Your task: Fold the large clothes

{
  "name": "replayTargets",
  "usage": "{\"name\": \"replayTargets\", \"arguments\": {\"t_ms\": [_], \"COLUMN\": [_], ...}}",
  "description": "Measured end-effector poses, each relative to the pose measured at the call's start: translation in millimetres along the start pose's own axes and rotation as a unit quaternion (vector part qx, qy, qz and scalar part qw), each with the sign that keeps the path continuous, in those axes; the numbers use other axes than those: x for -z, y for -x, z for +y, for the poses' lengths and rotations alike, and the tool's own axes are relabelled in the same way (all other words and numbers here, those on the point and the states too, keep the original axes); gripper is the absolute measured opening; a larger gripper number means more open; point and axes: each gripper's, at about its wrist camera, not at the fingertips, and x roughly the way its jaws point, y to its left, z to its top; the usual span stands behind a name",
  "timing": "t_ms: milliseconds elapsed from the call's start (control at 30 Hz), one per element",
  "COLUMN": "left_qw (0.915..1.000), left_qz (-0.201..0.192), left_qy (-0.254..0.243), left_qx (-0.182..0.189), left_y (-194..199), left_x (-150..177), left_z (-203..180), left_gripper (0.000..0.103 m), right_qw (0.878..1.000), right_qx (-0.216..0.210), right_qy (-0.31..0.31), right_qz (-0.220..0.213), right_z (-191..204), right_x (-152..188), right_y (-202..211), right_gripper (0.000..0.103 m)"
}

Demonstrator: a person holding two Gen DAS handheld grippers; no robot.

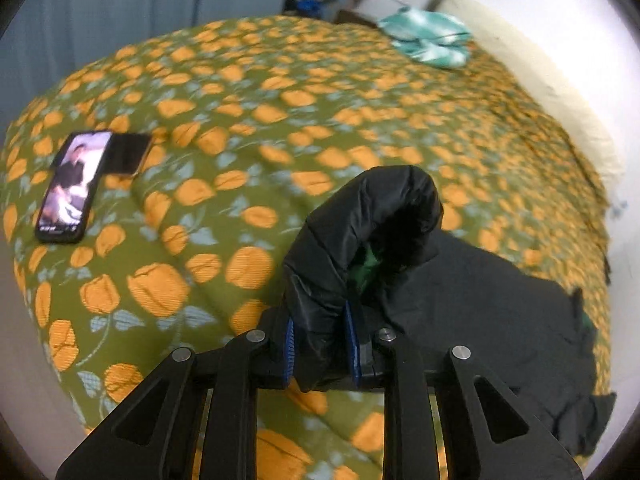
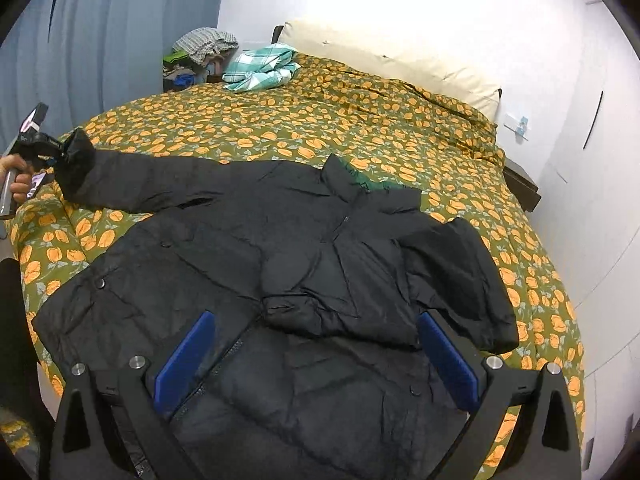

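Folding has barely begun: the black jacket lies spread on the bed, its far sleeve cuff pinched by the left gripper, while the right gripper hovers wide open above the jacket's hem.

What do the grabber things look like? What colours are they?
Each tool is black, with angular arms that have triangle-shaped cut-outs and round silver bolts at the joints. The left tool and the right tool both have two fingers lined with ridged blue pads. No cables or writing show.
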Motion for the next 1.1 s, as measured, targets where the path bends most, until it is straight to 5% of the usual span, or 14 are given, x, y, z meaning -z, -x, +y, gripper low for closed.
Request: {"name": "replayTargets", "arguments": {"t_ms": [300, 333, 400, 433, 600, 700, 733, 767, 833, 1100], "left_qw": [0.9987, 0.9982, 0.9974, 0.9977, 0.9993, 0.9995, 0.9993, 0.9990, 0.9979, 0.9893], "left_qz": [0.020, 0.018, 0.014, 0.006, 0.001, -0.002, -0.001, 0.000, 0.004, 0.017], "left_qy": [-0.009, -0.011, -0.011, -0.008, -0.004, -0.026, -0.036, -0.044, -0.062, -0.123], "left_qx": [-0.045, -0.056, -0.070, -0.067, -0.037, -0.018, -0.010, -0.002, 0.014, 0.076], "left_y": [-14, -12, -5, 3, 38, 61, 69, 75, 84, 104], "left_x": [2, 3, 6, 8, 25, 43, 51, 57, 72, 120], "left_z": [8, 8, 9, 11, 19, 14, 10, 6, -6, -68], "left_gripper": [0.026, 0.035, 0.075, 0.080, 0.081, 0.081, 0.081, 0.081, 0.081, 0.081], "right_qw": [0.998, 0.998, 0.996, 0.995, 0.985, 0.986, 0.988, 0.990, 0.993, 0.993], "right_qx": [-0.009, -0.011, -0.017, -0.026, -0.048, -0.037, -0.043, -0.049, -0.031, -0.006], "right_qy": [0.043, 0.055, 0.078, 0.083, 0.131, 0.109, 0.094, 0.080, 0.058, -0.104], "right_qz": [0.036, 0.037, 0.043, 0.052, 0.102, 0.118, 0.116, 0.109, 0.094, -0.047], "right_z": [-4, -1, 8, 10, 32, 24, 17, 10, -2, -109], "right_x": [-5, -6, -10, -11, -2, 1, 0, -1, -5, -33], "right_y": [-59, -67, -90, -101, -167, -184, -182, -177, -165, -27], "right_gripper": [0.103, 0.103, 0.103, 0.103, 0.103, 0.103, 0.098, 0.072, 0.039, 0.032]}}
